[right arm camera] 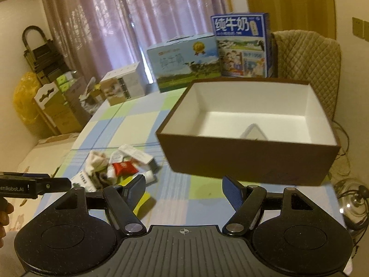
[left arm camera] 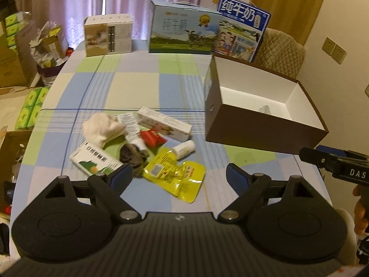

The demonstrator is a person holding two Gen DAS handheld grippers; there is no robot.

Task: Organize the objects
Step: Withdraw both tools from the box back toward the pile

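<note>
Checked tablecloth [left arm camera: 138,85] lies bare between clutter pile [left arm camera: 138,143] and brown box [left arm camera: 260,129].

Glossy yellow foil pouch [left arm camera: 177,173], soft white cloth [left arm camera: 102,127], and matt brown cardboard box [left arm camera: 253,129] on checked tablecloth [left arm camera: 138,85].

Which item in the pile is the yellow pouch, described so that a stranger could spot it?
Start at the brown open box on the checked tablecloth, then look to the heap of small items on its left. At the heap's near edge lies the yellow pouch, flat and crinkled; it is the only bright yellow thing there, just below a small white bottle.
</note>
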